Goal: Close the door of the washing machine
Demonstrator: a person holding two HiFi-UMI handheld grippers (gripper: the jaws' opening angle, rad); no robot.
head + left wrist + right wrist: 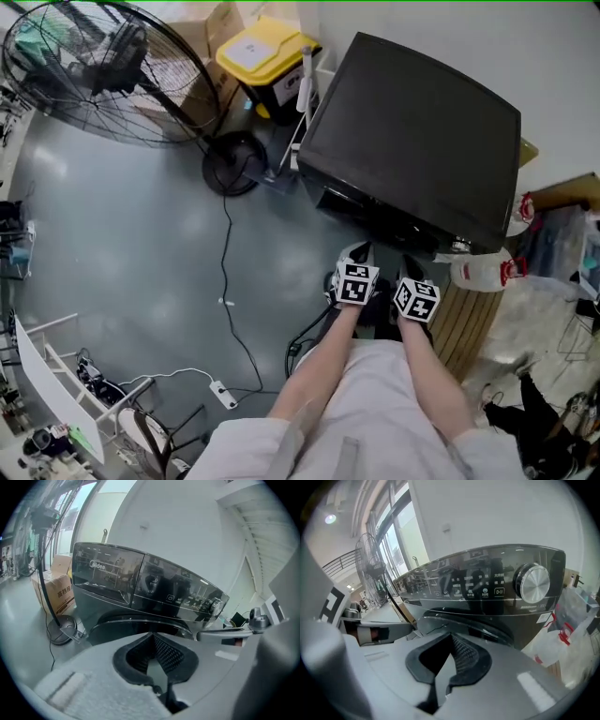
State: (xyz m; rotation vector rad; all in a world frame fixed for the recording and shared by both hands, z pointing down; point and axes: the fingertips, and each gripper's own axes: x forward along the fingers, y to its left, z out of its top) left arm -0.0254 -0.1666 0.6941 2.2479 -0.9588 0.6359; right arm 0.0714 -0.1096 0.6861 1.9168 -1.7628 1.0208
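**Head view:** The washing machine [412, 131] stands w/ its dark top toward the camera and its front facing the person. The left gripper [359, 253] and right gripper [410, 269] sit side by side just in front of that front face, low down, forearms running back to the body. The door itself isn't visible from up here. Fan [94, 66] is well off to the left.

**Left gripper view:** Jaws pressed together, nothing btwn them. Just past the tips is the door [136, 623], a dark curved rim under the control panel [178, 592]. It looks close to the machine's front, but I can't tell if it's latched.

**Right gripper view:** Jaws also pressed together, empty. Same door rim shows ahead, below the dial [533, 583].

**Doing it well (my read):** Pads aren't on the door, so the push isn't finished. Keep both jaws closed and use the tips as a blunt pusher on the rim, not the glass. Push square into the front, both sides even, and follow through til it seats. Don't slide up into the panel buttons.
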